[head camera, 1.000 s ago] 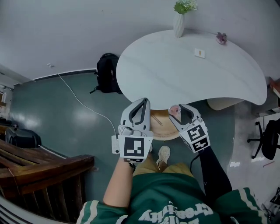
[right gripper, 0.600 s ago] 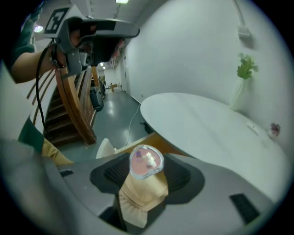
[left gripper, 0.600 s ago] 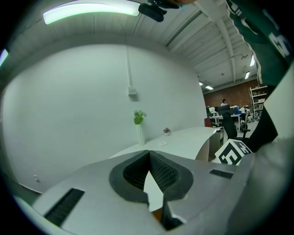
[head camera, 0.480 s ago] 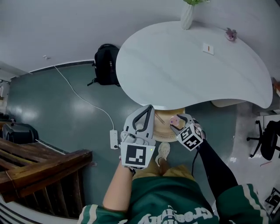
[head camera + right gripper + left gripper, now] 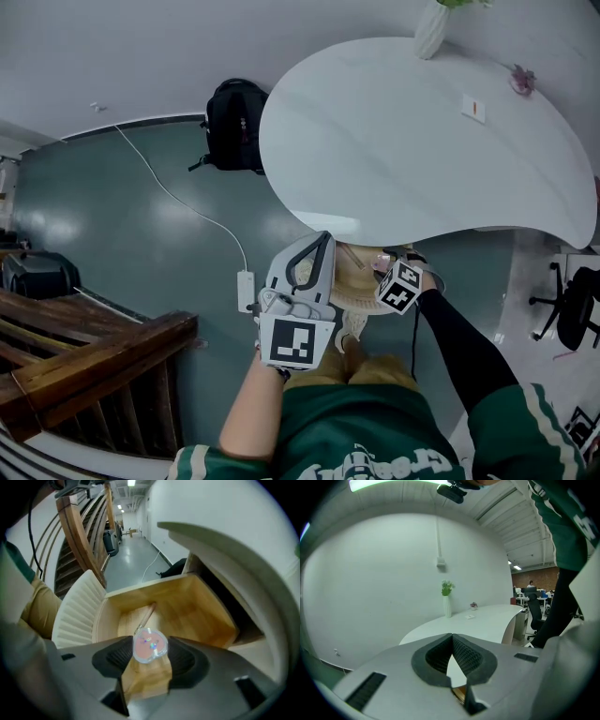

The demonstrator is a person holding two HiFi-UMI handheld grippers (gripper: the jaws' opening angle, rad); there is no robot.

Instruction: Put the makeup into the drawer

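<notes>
**Supervisor:** State of the right gripper (image 5: 150,652)?

**Inspector:** Its jaws stood partway apart and were clamped on the makeup (image 5: 150,645), a small round clear-cased compact with a pink fill. A pad pressed on either side of the case. The gripper was tipped steeply downward.

**Supervisor:** And where was the makeup in relation to the drawer?

**Inspector:** Directly over the open wooden drawer (image 5: 206,609), seen against its floor. Whether it had passed below the rim could not be determined. It was not resting on the floor. The drawer was pulled out from under the white table (image 5: 422,141), with its ribbed white front (image 5: 77,613) toward the person.

**Supervisor:** Contents of the drawer?

**Inspector:** One slim stick-like item (image 5: 145,616) lay slanted on the floor. Its kind could not be made out.

**Supervisor:** The left gripper (image 5: 452,637)?

**Inspector:** Its jaws were closed tip to tip with nothing between the pads. In the head view, the left gripper (image 5: 322,242) sat just beside the drawer's near edge (image 5: 352,286), to the left of the right gripper (image 5: 382,267), and pointed roughly level toward the table.

**Supervisor:** Surroundings?

**Inspector:** A white vase (image 5: 431,28) stood at the table's far edge. A black backpack (image 5: 234,122) was on the floor beside the table. A power strip (image 5: 246,291) lay on the floor near the left gripper.
</notes>
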